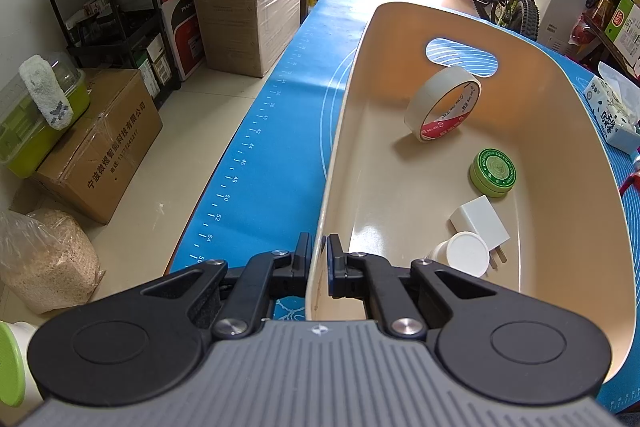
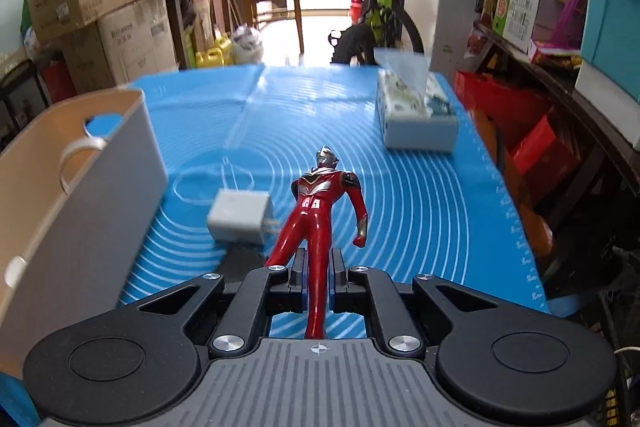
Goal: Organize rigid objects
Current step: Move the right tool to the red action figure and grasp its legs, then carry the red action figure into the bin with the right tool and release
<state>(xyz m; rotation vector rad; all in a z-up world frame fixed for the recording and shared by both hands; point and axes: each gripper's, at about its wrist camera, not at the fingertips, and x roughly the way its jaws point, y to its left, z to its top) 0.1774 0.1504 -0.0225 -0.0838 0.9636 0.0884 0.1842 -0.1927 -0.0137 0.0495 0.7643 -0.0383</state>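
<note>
We have the red figure [image 2: 320, 211] pinched by one leg in our right gripper [image 2: 319, 277], its long axis running straight out along the fingers, head away from us. The cream bin [image 2: 80, 179] lies to the left of that hand, so the carry probably goes leftward over its rim. Our left gripper [image 1: 319, 259] is clamped on the bin's thin near wall [image 1: 340, 155]. Inside sit a tape roll [image 1: 442, 103], a green tin [image 1: 495, 173] and a white plug [image 1: 480, 221]; the figure looks hard, glossy, slippery plastic.

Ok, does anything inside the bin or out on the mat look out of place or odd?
Nothing looks damaged or spilled. One white charger lies on the blue mat outside the bin. Inside, the tape roll stands on edge and could roll.
</note>
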